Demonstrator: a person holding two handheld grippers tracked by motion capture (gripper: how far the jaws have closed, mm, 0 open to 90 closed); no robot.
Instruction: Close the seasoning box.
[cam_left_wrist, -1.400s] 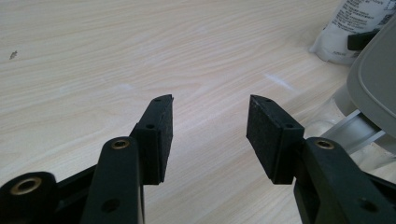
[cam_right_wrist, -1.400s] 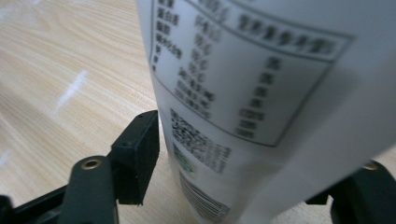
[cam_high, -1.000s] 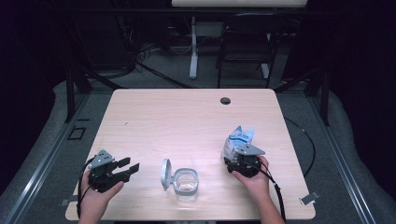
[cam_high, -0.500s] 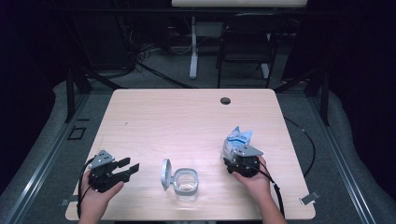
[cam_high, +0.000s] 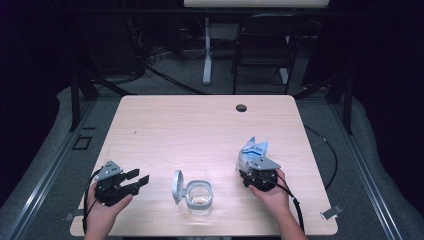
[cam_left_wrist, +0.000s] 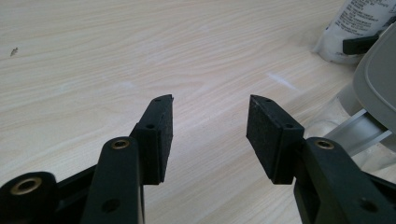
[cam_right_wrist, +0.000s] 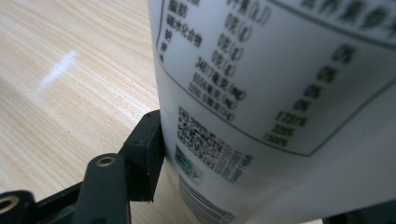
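Note:
A white pouch (cam_high: 253, 149) with a blue top and printed text stands upright on the table's right side. My right gripper (cam_high: 253, 168) reaches it from the near side. Its jaws have just been closing with the pouch (cam_right_wrist: 280, 102) between them. One pad (cam_right_wrist: 148, 149) rests against the pouch's side; the other is hidden behind it. A clear container (cam_high: 200, 196) sits at the front middle, its grey lid (cam_high: 177, 186) hinged open to the left. My left gripper (cam_high: 138, 176) stays open at the front left, nothing between its fingers (cam_left_wrist: 161, 135), with the lid (cam_left_wrist: 378, 79) to its right.
The wooden table (cam_high: 200, 130) has a dark cable hole (cam_high: 241, 107) near its far edge. A cable (cam_high: 327, 150) trails off the right side. A chair (cam_high: 260, 45) and a desk leg (cam_high: 207, 50) stand beyond the table.

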